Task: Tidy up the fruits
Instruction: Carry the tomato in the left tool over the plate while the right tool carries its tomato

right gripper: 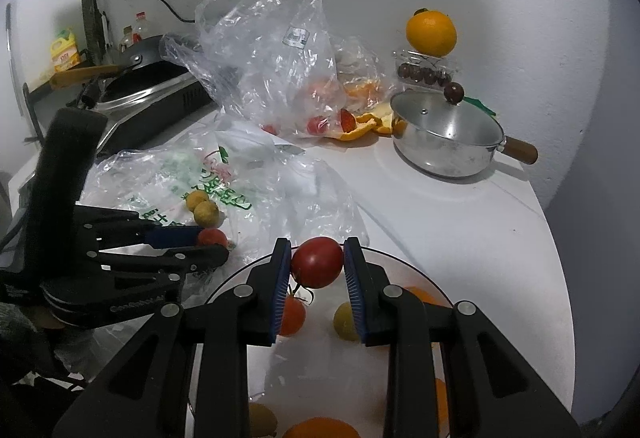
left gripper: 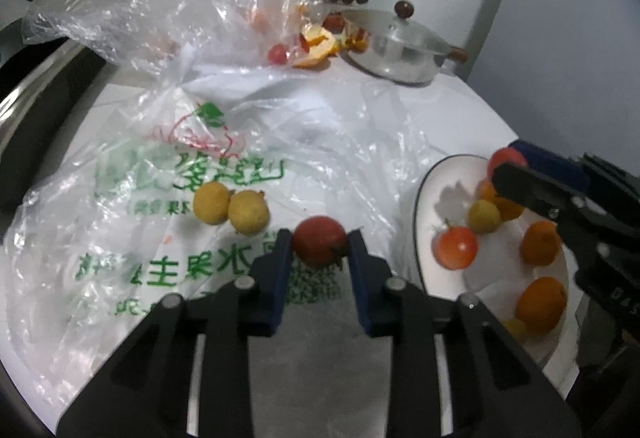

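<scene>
My left gripper (left gripper: 320, 237) is shut on a small red tomato (left gripper: 319, 250) just above a printed plastic bag (left gripper: 168, 174). Two yellow-green fruits (left gripper: 230, 208) lie on that bag beside it. My right gripper (right gripper: 317, 244) is shut on another red tomato (right gripper: 317, 268) and holds it over the far side of a white plate (right gripper: 240, 272). On the plate (left gripper: 420, 206) lie a tomato (left gripper: 456, 248), a yellow fruit (left gripper: 484, 216) and several small oranges (left gripper: 540, 242). The right wrist view shows the left gripper (right gripper: 212, 241) at the plate's left; the left wrist view shows the right gripper (left gripper: 506, 160).
A steel pot with lid (right gripper: 446, 134) stands at the back right. Behind it a large orange (right gripper: 431, 32) rests on a clear box. A crumpled clear bag (right gripper: 272, 58) holds more fruit, with orange peel (right gripper: 360, 126) beside it. A stove (right gripper: 152, 98) is at the left.
</scene>
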`<state>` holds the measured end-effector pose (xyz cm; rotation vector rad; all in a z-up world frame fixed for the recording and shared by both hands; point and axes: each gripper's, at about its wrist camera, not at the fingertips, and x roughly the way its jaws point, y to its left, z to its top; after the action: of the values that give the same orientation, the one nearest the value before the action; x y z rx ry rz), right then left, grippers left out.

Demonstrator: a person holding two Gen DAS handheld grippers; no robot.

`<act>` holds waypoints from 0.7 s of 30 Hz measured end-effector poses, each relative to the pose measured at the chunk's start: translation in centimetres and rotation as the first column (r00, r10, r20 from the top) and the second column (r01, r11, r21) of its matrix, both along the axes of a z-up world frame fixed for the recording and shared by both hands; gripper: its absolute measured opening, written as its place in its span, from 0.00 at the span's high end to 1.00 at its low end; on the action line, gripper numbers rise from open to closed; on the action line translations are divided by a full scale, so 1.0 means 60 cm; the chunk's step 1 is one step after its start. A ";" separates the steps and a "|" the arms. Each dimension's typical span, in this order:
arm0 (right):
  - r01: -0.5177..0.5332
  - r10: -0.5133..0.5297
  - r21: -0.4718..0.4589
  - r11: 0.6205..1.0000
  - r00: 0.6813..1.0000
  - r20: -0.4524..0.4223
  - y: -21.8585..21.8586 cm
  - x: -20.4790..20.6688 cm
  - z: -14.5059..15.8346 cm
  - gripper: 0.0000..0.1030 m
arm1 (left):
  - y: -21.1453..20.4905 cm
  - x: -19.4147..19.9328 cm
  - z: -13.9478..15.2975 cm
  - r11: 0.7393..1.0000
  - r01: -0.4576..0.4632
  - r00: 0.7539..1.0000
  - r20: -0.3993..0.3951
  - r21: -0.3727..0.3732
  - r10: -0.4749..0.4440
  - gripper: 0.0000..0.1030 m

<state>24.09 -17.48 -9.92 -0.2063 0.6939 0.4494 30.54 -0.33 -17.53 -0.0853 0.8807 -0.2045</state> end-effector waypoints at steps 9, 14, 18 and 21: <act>0.010 -0.010 -0.007 1.000 1.000 0.026 -0.001 -0.030 0.017 0.72 | 0.004 -0.045 0.050 1.000 -0.008 0.997 0.076 0.006 0.008 0.72; 0.016 -0.015 -0.015 1.000 0.999 0.045 -0.004 -0.050 0.030 0.72 | -0.009 -0.064 0.074 1.000 0.012 0.993 0.118 0.009 -0.013 0.72; 0.026 -0.025 -0.016 1.000 0.998 0.059 -0.008 -0.065 0.039 0.72 | -0.020 -0.082 0.085 0.999 0.032 0.990 0.137 0.005 -0.033 0.72; 0.033 -0.032 -0.015 0.999 0.997 0.064 -0.014 -0.075 0.041 0.72 | -0.028 -0.091 0.090 0.999 0.043 0.988 0.145 0.004 -0.043 0.72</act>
<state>19.58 -18.31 -7.43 -0.2235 0.6372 0.4049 25.05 -2.00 -12.12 -0.0498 0.7381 -0.2480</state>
